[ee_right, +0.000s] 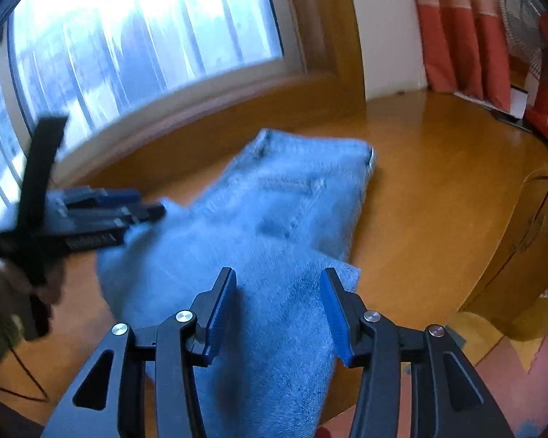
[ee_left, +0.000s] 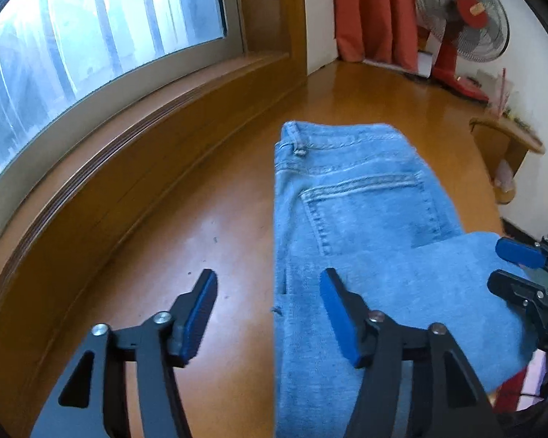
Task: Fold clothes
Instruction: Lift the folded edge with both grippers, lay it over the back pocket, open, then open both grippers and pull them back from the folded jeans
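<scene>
Glossy wooden floor (ee_left: 215,226) runs along a low wood sill under a big window (ee_left: 91,29). Red-and-white curtain (ee_left: 376,18) and red fan (ee_left: 464,18) at far wall, wood stand (ee_left: 507,146) on the right. Jeans (ee_left: 358,204) lie on the floor, part-folded, back pocket up, waistband toward far wall. Left gripper (ee_left: 268,319) spread, nothing pinched; one finger over denim, other over bare floor. Right gripper (ee_right: 278,315) spread above the folded leg; contact w/ cloth unclear. Right-wrist view blurry; near end of jeans cut off by frame.
</scene>
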`<act>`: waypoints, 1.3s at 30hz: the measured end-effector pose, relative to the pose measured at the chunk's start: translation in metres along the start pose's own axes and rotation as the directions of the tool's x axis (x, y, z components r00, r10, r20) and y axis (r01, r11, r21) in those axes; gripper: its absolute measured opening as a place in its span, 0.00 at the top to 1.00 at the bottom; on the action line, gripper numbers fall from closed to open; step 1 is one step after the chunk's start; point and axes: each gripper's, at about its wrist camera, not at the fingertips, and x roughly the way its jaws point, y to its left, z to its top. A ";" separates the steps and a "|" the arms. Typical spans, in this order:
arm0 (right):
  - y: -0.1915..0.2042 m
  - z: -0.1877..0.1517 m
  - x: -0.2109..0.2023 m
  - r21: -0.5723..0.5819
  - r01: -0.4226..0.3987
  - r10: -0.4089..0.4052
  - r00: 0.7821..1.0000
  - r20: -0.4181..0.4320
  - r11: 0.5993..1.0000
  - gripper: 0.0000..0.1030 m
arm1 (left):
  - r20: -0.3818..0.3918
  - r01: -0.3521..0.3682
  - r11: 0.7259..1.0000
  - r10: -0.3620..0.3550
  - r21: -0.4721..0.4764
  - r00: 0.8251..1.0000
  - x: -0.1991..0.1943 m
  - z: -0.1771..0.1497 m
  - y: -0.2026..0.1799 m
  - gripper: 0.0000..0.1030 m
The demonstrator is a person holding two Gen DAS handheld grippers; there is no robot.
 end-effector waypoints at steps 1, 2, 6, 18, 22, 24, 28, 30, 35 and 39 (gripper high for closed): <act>-0.001 -0.002 0.004 -0.013 0.001 -0.001 1.000 -0.006 1.000 0.54 | -0.007 -0.010 1.000 0.010 0.004 1.000 0.001 -0.001 0.000 0.40; -0.003 -0.003 0.007 -0.022 -0.001 0.001 1.000 -0.009 1.000 0.54 | -0.010 -0.016 1.000 0.016 0.003 1.000 0.002 -0.001 -0.001 0.40; -0.017 -0.001 0.014 -0.017 -0.036 0.036 0.999 -0.007 0.999 0.54 | -0.013 -0.054 0.999 0.054 -0.004 0.998 0.002 -0.002 -0.005 0.36; -0.058 -0.011 -0.039 0.127 -0.187 0.187 0.982 0.013 0.974 0.54 | -0.011 -0.099 0.995 0.099 -0.001 0.995 -0.002 -0.004 -0.016 0.35; -0.033 -0.035 -0.062 0.027 -0.153 0.154 0.987 -0.048 0.988 0.54 | -0.007 -0.071 0.997 0.071 -0.022 0.997 -0.007 -0.005 -0.007 0.35; -0.026 -0.039 -0.070 0.004 -0.139 0.139 0.989 -0.058 0.990 0.54 | 0.000 -0.049 0.998 0.049 -0.036 0.999 -0.016 -0.005 -0.006 0.37; -0.033 -0.050 -0.083 0.052 -0.136 0.139 0.988 -0.070 0.989 0.64 | 0.021 -0.015 0.999 0.015 0.037 1.000 -0.044 -0.023 -0.017 0.37; -0.038 -0.054 -0.078 0.085 -0.137 0.145 0.985 -0.093 0.987 0.76 | 0.013 0.011 0.998 -0.011 0.063 1.000 -0.051 -0.035 -0.024 0.37; -0.038 -0.057 -0.062 0.091 -0.137 0.149 0.978 -0.147 0.986 0.80 | 0.005 0.029 0.997 -0.029 0.065 1.000 -0.046 -0.051 -0.031 0.37; -0.033 -0.048 -0.060 0.065 -0.159 0.167 0.972 -0.166 0.985 0.76 | 0.011 0.055 0.998 -0.056 0.018 0.998 -0.040 -0.053 -0.023 0.32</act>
